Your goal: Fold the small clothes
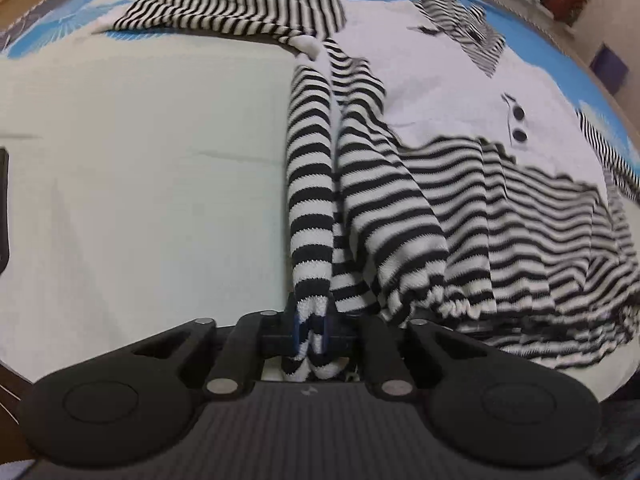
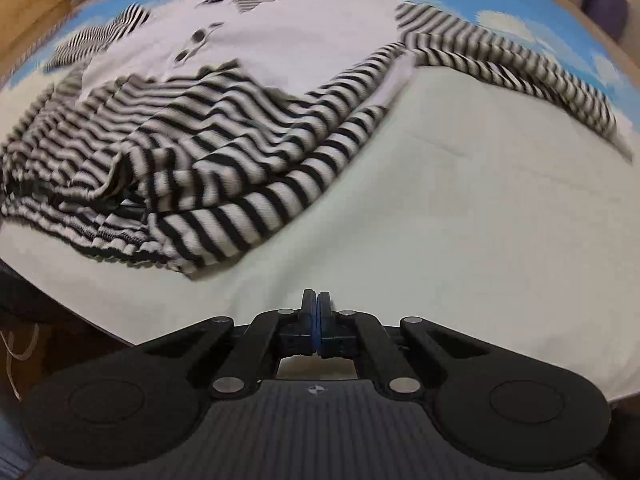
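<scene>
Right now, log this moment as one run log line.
left tongs: shut on striped sleeve | right tongs: shut, empty | white garment: spread flat on blue bedsheet | fold: unfinished

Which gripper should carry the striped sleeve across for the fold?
Left. The left gripper is already shut on the striped sleeve; the right gripper is shut, empty, apart from it.

A blue cloud-printed sheet is covering the bed, with a wooden edge showing beyond it.
</scene>
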Demonstrator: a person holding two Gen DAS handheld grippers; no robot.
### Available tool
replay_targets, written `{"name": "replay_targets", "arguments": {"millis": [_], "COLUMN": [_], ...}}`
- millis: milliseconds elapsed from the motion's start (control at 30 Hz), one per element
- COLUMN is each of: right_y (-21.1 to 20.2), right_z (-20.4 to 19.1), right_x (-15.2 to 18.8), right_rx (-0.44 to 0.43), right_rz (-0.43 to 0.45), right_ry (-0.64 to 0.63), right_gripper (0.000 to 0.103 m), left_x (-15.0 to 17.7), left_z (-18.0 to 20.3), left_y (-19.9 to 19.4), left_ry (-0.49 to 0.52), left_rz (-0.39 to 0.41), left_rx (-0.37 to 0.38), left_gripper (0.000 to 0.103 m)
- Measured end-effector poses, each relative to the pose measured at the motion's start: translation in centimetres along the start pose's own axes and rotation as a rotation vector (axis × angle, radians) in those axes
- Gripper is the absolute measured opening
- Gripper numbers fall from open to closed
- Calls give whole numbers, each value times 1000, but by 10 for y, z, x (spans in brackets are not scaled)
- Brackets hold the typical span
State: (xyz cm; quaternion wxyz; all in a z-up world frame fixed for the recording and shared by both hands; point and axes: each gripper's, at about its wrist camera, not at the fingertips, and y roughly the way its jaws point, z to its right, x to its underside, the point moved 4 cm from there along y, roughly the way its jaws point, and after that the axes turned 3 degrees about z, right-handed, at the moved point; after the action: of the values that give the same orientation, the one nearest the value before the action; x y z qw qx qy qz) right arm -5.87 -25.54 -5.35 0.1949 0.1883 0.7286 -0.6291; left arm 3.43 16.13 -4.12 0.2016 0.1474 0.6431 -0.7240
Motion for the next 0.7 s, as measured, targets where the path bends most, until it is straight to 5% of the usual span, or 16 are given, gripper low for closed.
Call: {"name": "replay_targets", "arguments": {"millis": [133, 200, 233, 367, 433, 467, 500, 533, 567, 700], "right_y": [-8, -8, -4, 23, 41, 48, 49, 46, 41, 10], "right_z": [19, 17, 13, -18, -29, -35, -41, -47, -47, -20], "right_x": [-14, -29, -38, -54, -54, -52, -51, -49, -48, -34], "right_rx": [3, -53, -78, -118, -82, -77, -65, -54, -61, -82], "right_rz": [113, 157, 167, 112, 50, 23, 17, 6, -2, 17], "right_ry": [168, 245, 272, 243, 214, 186, 124, 51, 39, 57], "right_gripper": [10, 60, 69, 75, 75, 58, 20, 8, 8, 7], "left_x": [-10, -15, -16, -16, -16, -17, -16, -15, -14, -5], "left_z": [-4, 3, 7, 15, 12, 12, 11, 10, 8, -5], "left_y": [0, 0, 0, 14, 19, 18, 17, 14, 12, -3], "left_ry": [-65, -60, -58, -49, -54, -48, -40, -33, -17, -84], "left_rz": [19, 36, 41, 13, 7, 7, 10, 14, 13, -5], "left_rx": [7, 19, 24, -15, -21, -20, -20, -22, -21, 93], "left_gripper": [47, 68, 73, 84, 85, 84, 70, 54, 20, 17]}}
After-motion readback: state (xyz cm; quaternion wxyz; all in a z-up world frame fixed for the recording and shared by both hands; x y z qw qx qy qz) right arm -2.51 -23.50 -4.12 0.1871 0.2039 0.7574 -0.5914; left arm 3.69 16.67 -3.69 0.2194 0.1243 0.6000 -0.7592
